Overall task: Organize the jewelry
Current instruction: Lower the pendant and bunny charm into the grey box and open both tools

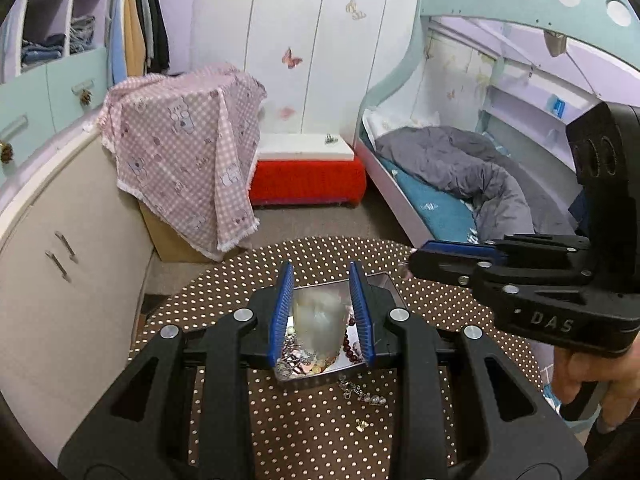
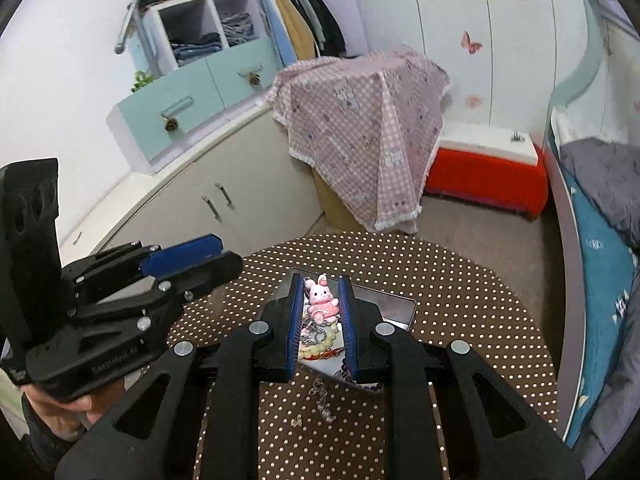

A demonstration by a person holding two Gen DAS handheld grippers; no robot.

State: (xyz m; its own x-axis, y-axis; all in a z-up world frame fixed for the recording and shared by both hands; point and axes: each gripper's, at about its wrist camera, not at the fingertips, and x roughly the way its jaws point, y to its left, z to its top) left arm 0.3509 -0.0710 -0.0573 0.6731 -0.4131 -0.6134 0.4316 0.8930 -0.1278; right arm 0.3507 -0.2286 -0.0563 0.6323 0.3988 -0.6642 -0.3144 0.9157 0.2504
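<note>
Overhead, both grippers hung above the mirrored jewelry tray [image 2: 394, 304] on the polka-dot table [image 2: 460, 276].
Left gripper [image 1: 322, 280] stood released, empty; right gripper [image 2: 320, 284] framed a pink bunny charm [image 2: 320, 298], grip indeterminate; fingers hid the tray's edges.

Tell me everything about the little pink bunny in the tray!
The pink bunny is a small glossy charm, likely plastic, with white upright ears, a white face and a pink dress. It lies in the shiny metal tray on the dotted tablecloth, resting on a heap of bead bracelets. A short chain seems to run from its head. In the right wrist view it shows between the right gripper fingers, but whether they touch it cannot be told.
</note>
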